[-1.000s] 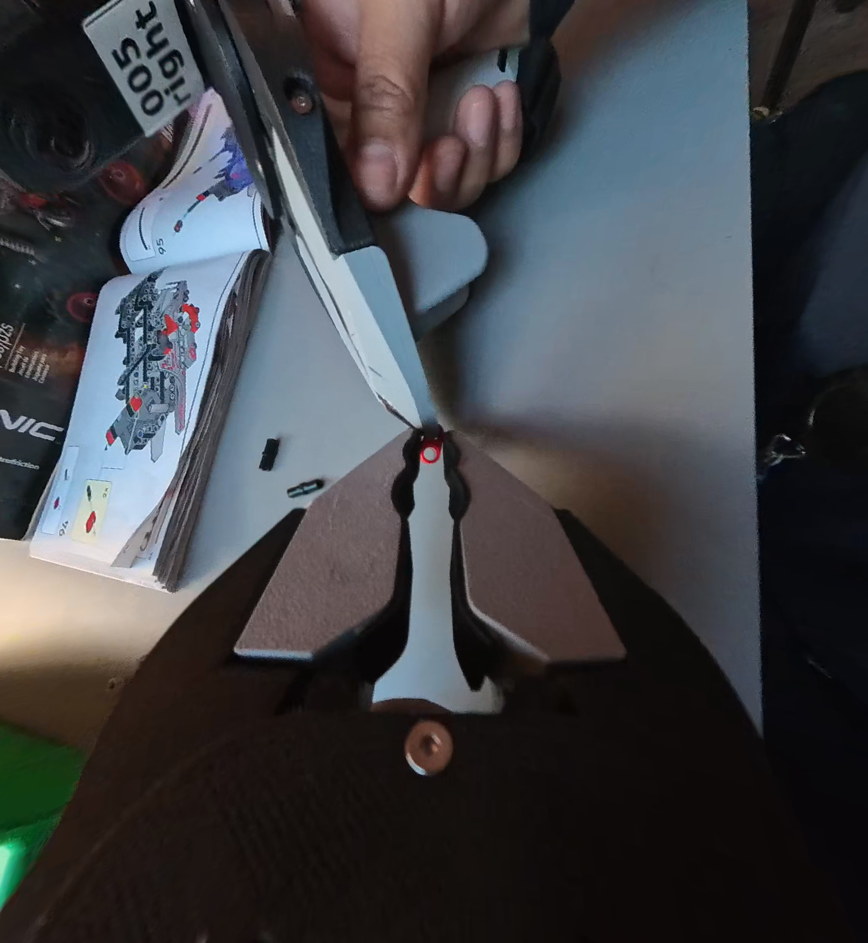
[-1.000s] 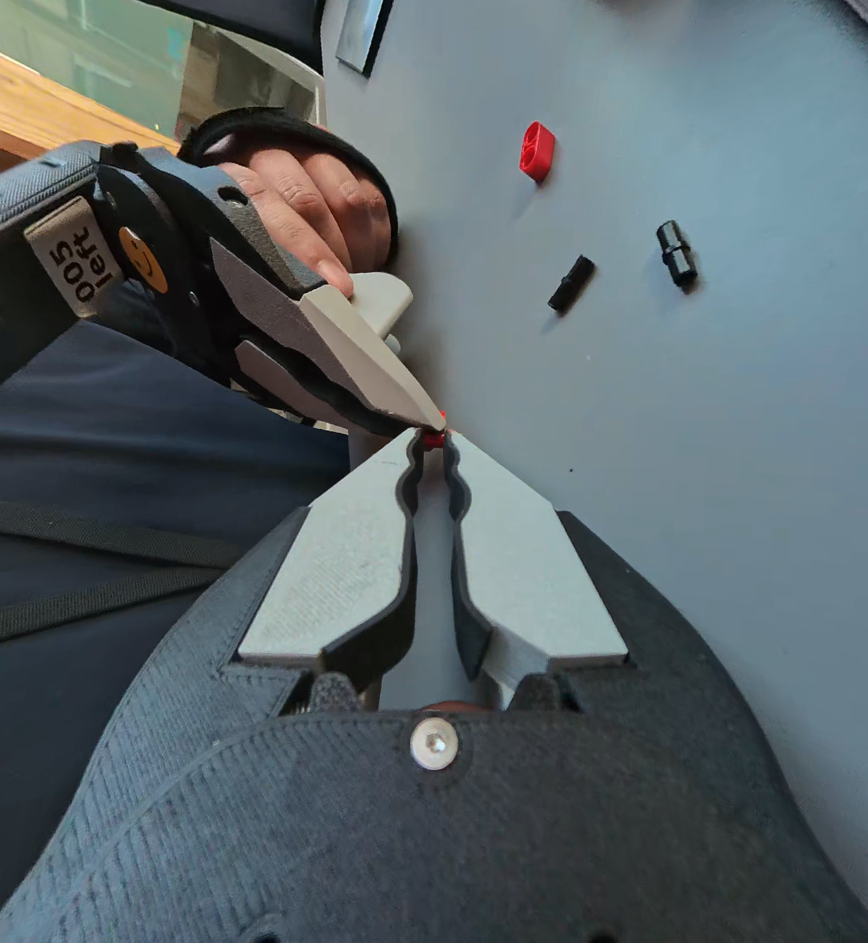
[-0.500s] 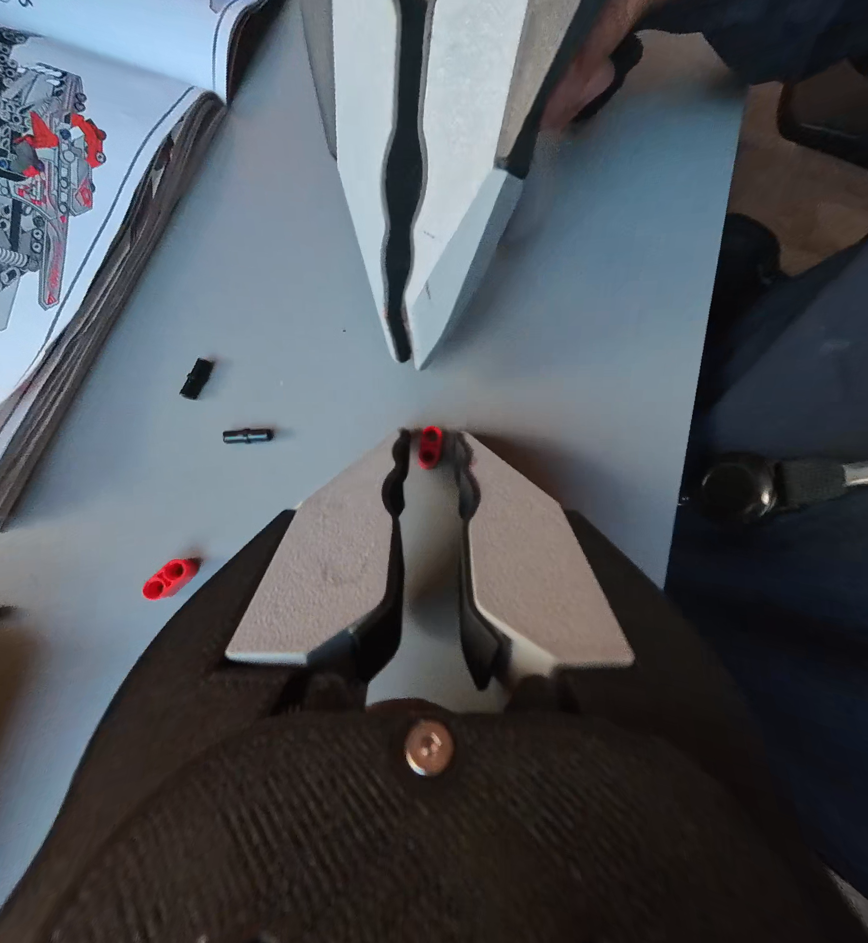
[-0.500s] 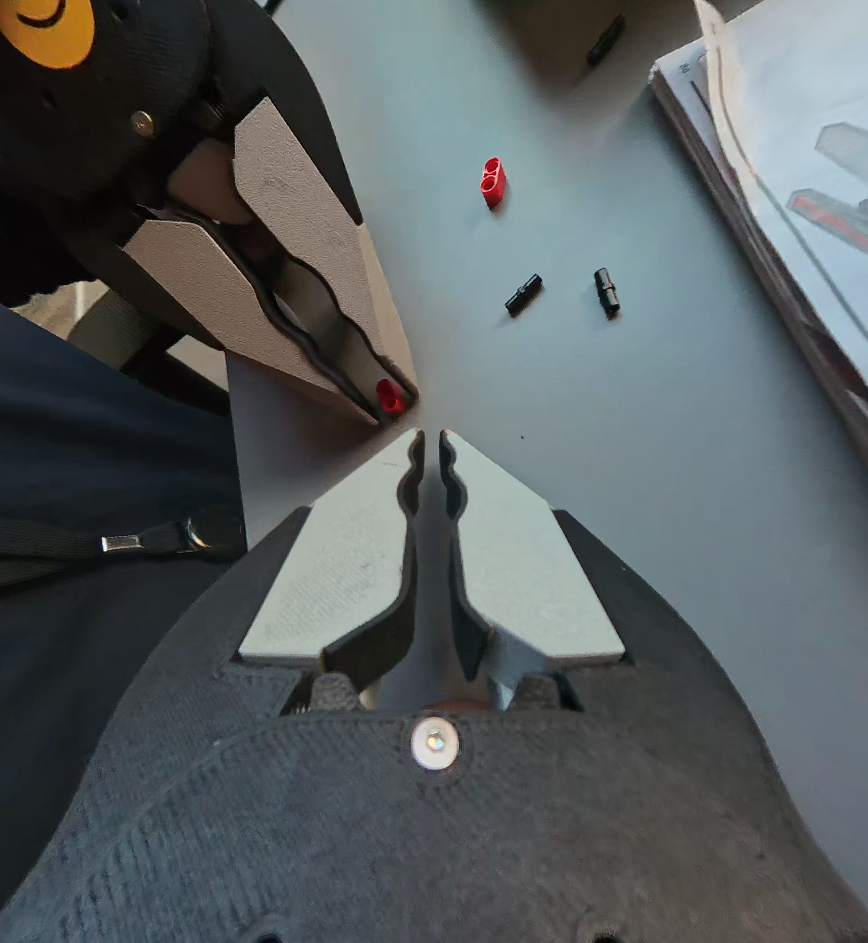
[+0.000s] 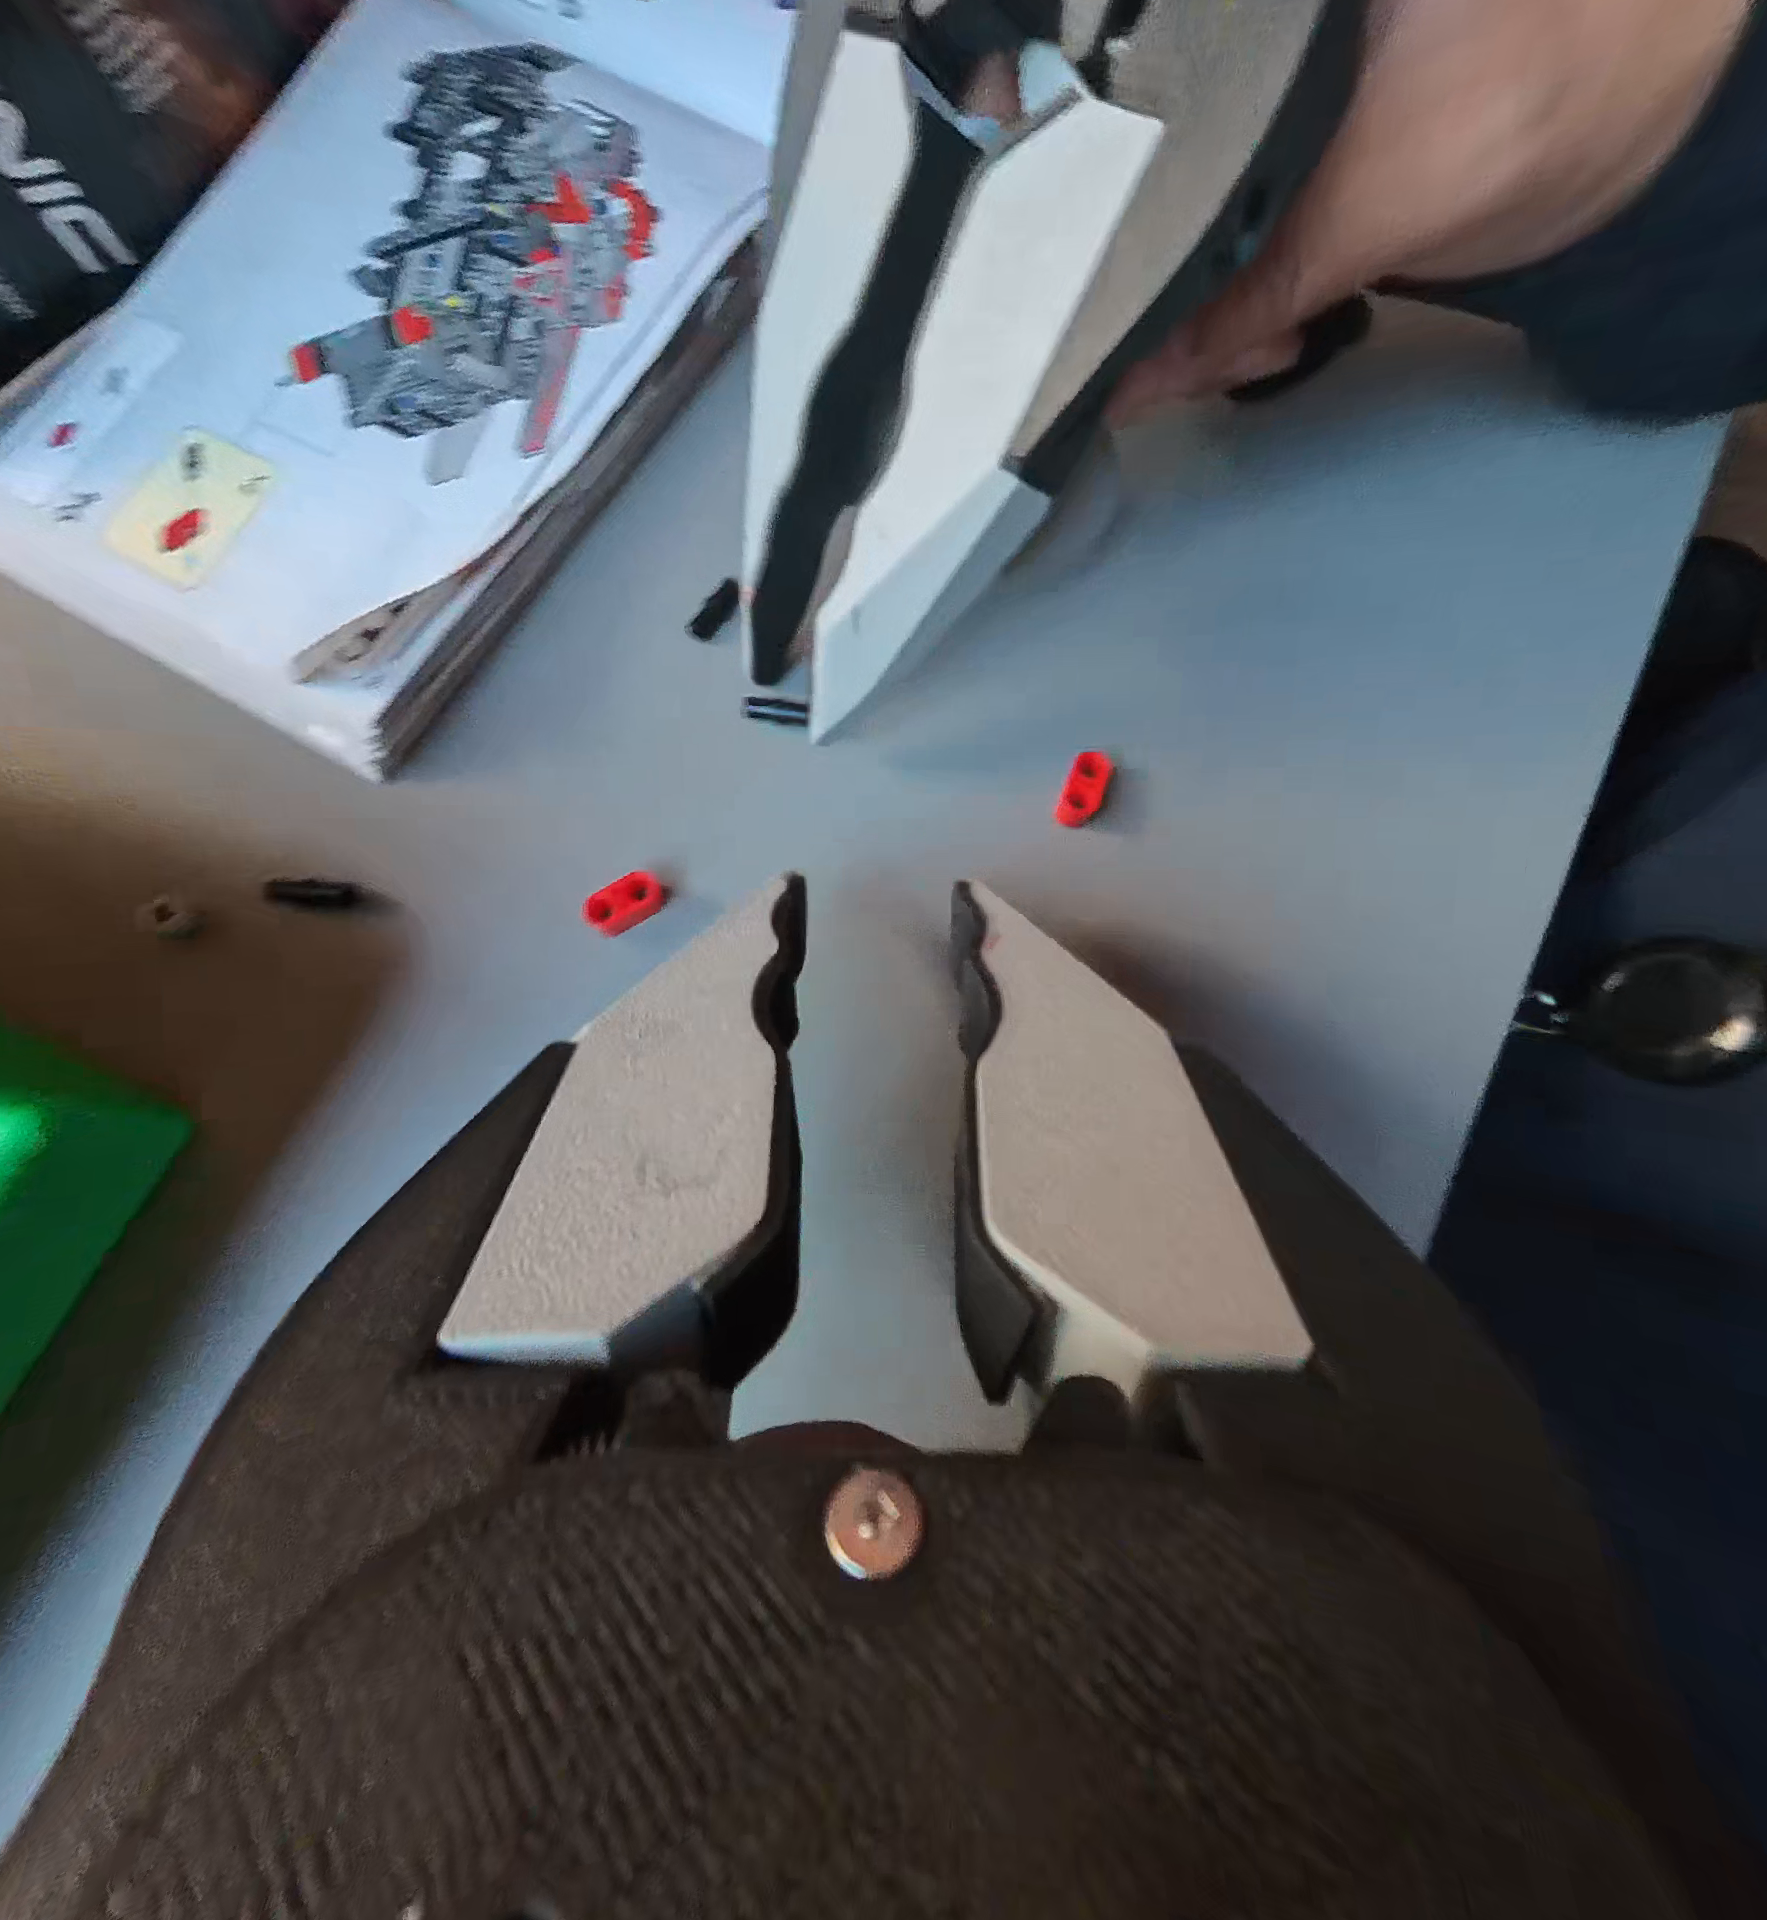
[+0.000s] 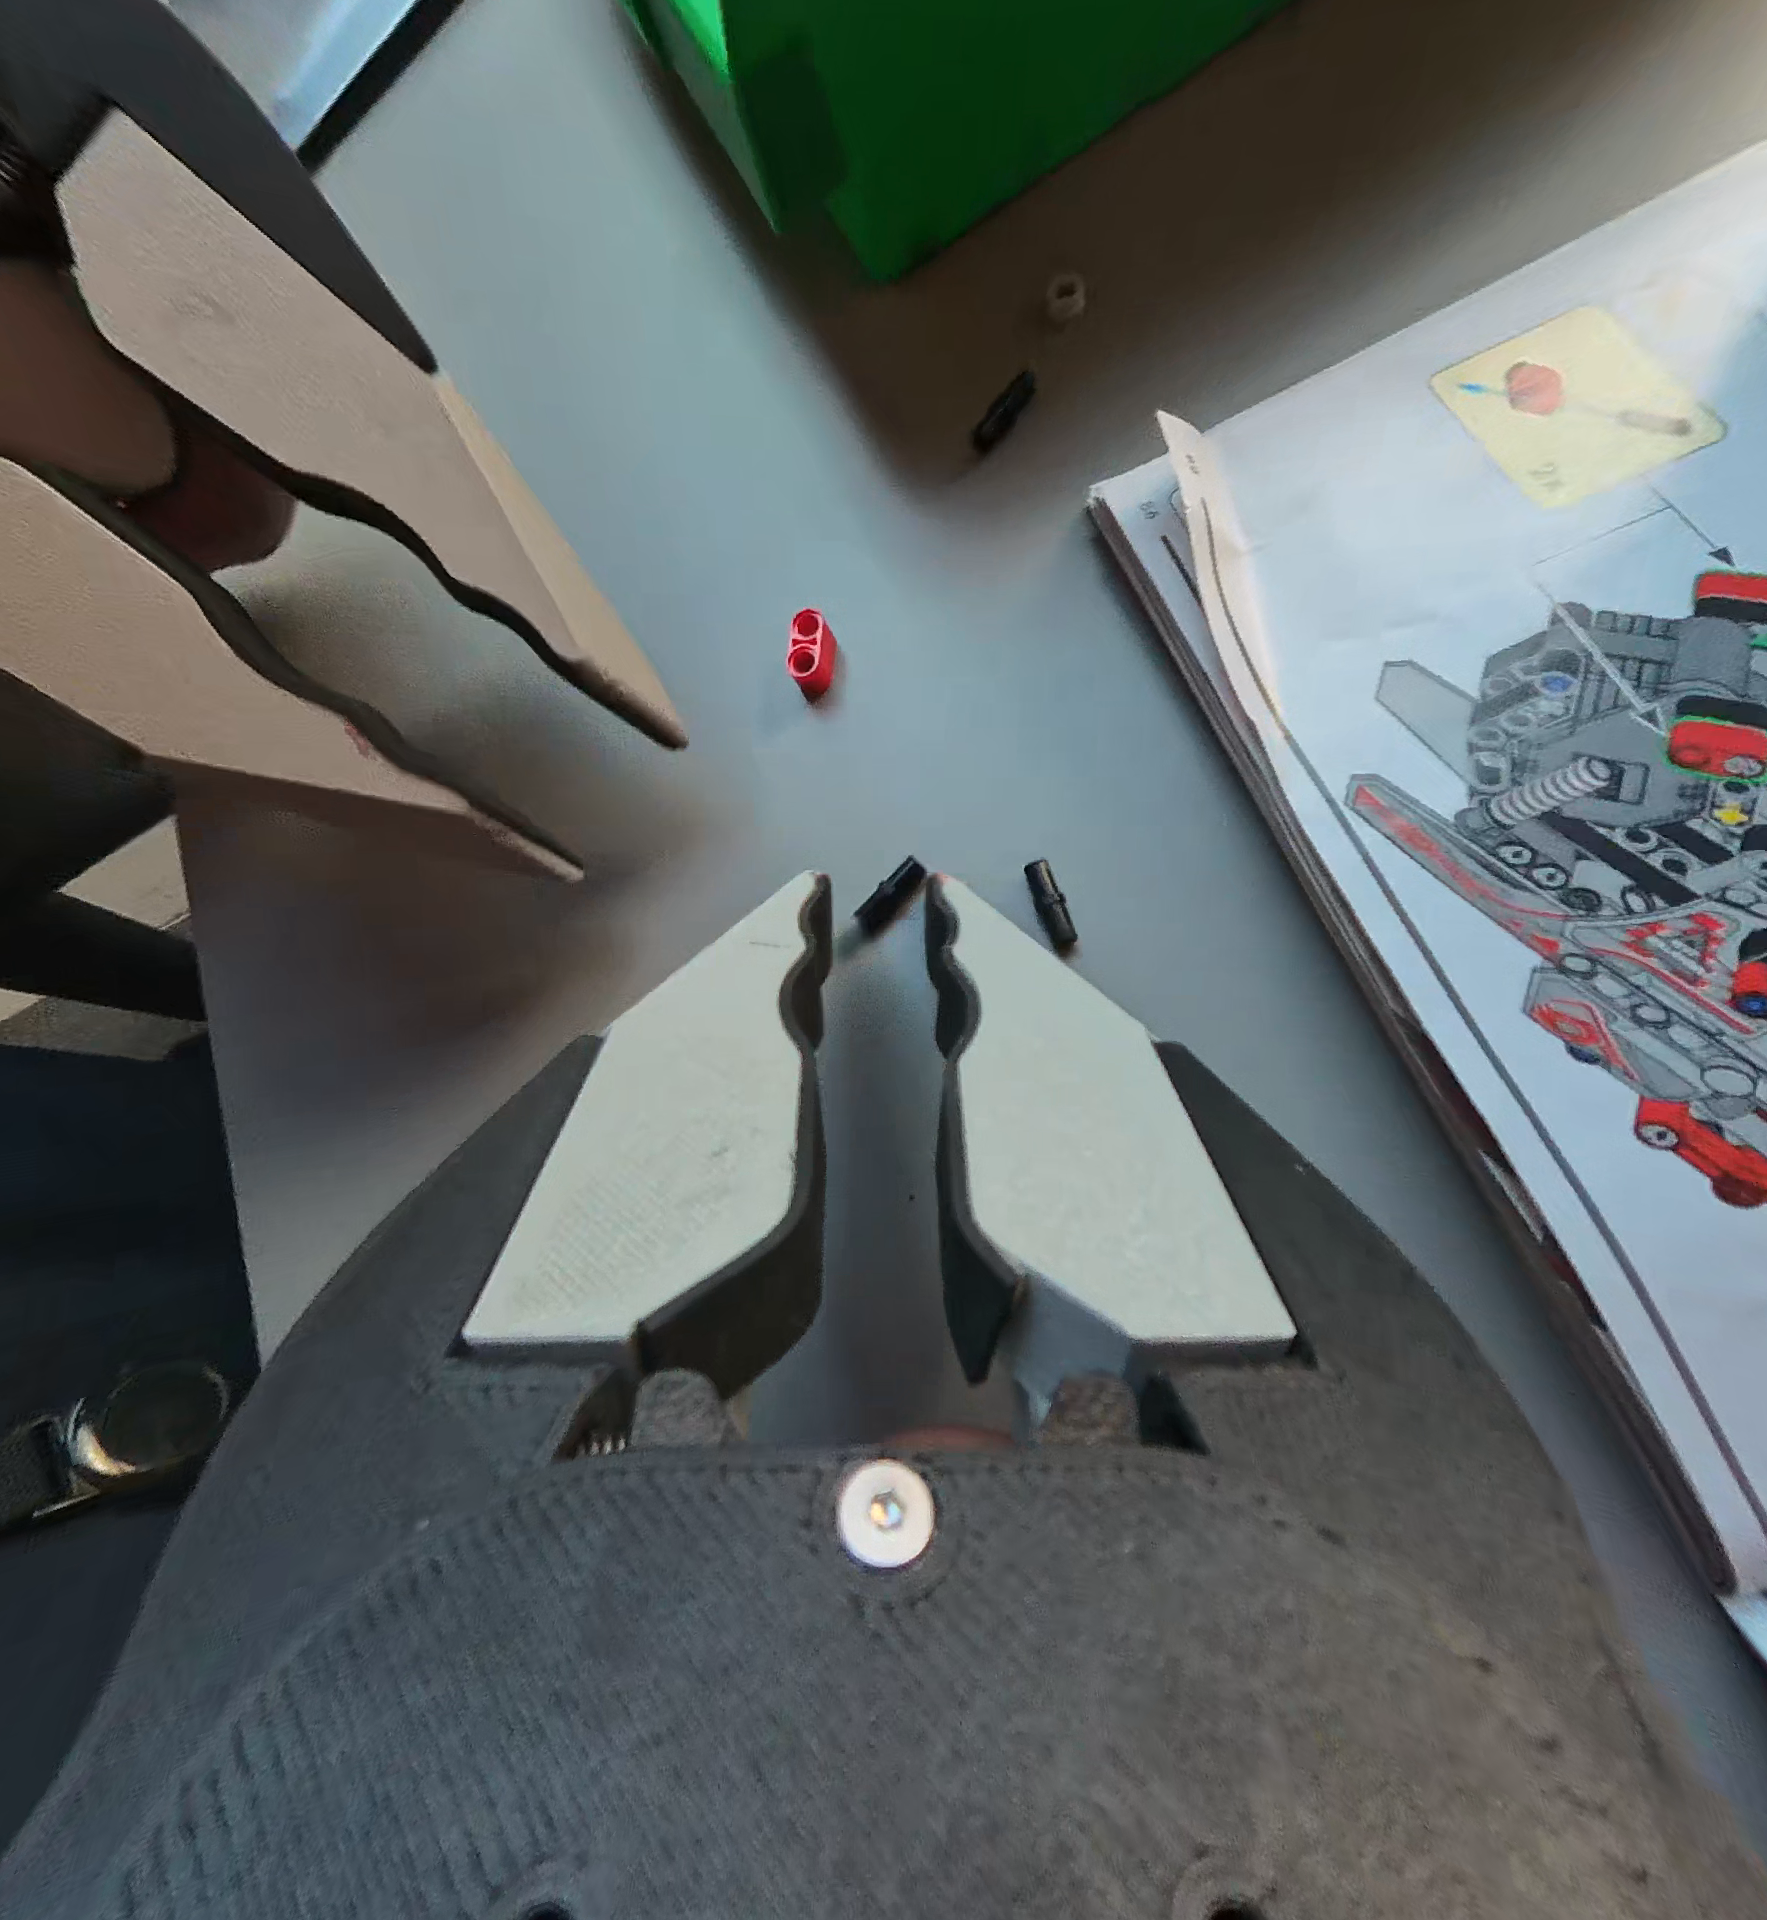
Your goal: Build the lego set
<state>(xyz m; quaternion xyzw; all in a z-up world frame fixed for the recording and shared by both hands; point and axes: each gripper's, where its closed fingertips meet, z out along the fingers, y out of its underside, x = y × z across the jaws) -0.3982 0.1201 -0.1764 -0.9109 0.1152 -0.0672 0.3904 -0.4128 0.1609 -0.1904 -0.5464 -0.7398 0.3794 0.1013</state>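
My left gripper [image 5: 877, 891] is open and empty, low over the grey table [image 5: 1326, 644]. One red two-hole piece [image 5: 627, 902] lies just left of its tips, and a second red piece [image 5: 1084, 788] lies ahead to the right. My right gripper [image 6: 877, 885] is open, with a black pin [image 6: 889, 891] lying on the table between its fingertips. A second black pin [image 6: 1050, 902] lies just to its right. The right wrist view shows one red piece [image 6: 811, 639] beyond the tips and the left gripper [image 6: 630, 805] at upper left. In the left wrist view the right gripper [image 5: 791, 691] points down at the pin [image 5: 775, 710].
An open instruction booklet [image 5: 359, 312] [image 6: 1481, 831] lies on the table. A green box [image 6: 910, 104] [image 5: 17, 1195] stands at the far side. Near it lie a black pin [image 6: 1004, 410] and a small grey bush [image 6: 1064, 296]. A dark box [image 5: 17, 177] sits behind the booklet. The table edge [image 5: 1585, 831] is close. One gripper's finger ends stand about 5 cm off the other's. The left tips stand about 4 cm off the red piece [image 6: 811, 639]. My left wrist view [image 5: 614, 885] looks at it from another angle.
My left gripper has opened and let go of the red piece, which now lies on the table. Both grippers have drawn apart. My right gripper has opened and moved over a black pin.
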